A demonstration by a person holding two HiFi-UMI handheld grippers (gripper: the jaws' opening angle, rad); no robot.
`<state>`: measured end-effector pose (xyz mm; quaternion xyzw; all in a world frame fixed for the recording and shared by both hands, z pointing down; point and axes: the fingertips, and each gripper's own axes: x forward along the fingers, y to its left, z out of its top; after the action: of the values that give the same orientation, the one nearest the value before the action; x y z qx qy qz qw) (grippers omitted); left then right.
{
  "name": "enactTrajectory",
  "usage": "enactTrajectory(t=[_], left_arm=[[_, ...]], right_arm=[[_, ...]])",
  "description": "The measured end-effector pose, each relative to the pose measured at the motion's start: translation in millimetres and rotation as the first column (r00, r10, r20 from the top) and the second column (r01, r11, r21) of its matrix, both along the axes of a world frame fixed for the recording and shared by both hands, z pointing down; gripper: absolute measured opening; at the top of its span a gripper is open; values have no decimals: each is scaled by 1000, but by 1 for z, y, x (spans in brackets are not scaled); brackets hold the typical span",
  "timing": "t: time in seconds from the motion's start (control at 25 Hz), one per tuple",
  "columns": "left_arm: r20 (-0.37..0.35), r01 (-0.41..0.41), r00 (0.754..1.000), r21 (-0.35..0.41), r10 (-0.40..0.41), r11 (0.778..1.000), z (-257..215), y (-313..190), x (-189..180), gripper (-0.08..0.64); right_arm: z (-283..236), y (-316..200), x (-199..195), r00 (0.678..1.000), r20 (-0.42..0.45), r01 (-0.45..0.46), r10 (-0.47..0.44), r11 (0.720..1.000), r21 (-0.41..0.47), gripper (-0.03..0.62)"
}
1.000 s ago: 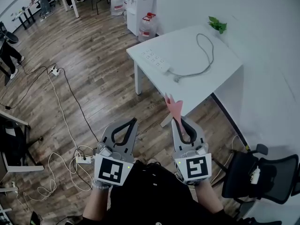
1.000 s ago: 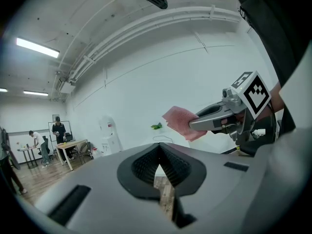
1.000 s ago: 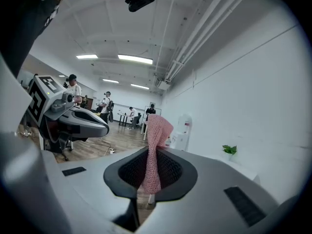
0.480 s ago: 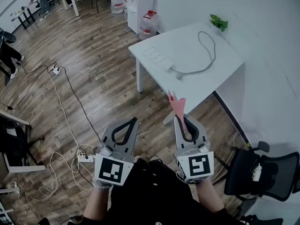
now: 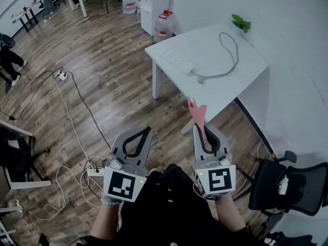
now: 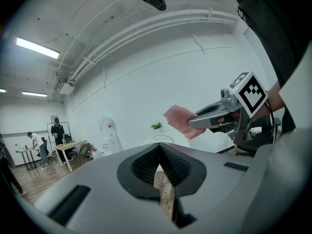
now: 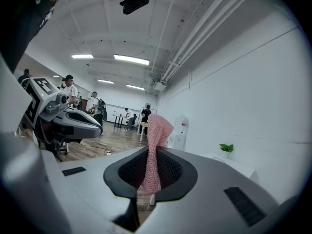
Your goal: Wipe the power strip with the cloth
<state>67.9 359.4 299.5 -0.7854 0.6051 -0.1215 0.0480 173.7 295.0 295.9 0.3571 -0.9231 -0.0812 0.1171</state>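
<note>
Right gripper [image 5: 202, 129] clamped on pink cloth [image 5: 197, 111], held upright; left gripper [image 5: 146, 133] closed, empty. Since a second ago, only a slight up-right drift of table [image 5: 241, 78] and power strip [image 5: 178, 60] in head view. Strip well apart from cloth; wiping not begun.

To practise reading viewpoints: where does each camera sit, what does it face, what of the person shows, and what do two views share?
Head view: on the head, facing steeply down at floor, table and power strip; forearms, left gripper and right gripper show.
Left gripper view: on the left gripper, facing along its shut jaws toward a wall; dark clothing shows.
Right gripper view: on the right gripper, facing along jaws shut on the cloth, into the room; dark clothing shows.
Both gripper views show the other gripper.
</note>
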Motion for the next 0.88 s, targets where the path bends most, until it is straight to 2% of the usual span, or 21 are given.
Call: enactTrajectory(t=[0.4,0.88], left_arm=[[-8,-6,1000,-4,6,1000,7,-4,-6,11],[-2,34,999,-11,-34,999,12,-53,-42,11]], right_arm=[[5,-4,-4,1000,-16,-16,16,1000,0,55],[12,-63,-43,1000,-16,23,-23,1000,-2,55]])
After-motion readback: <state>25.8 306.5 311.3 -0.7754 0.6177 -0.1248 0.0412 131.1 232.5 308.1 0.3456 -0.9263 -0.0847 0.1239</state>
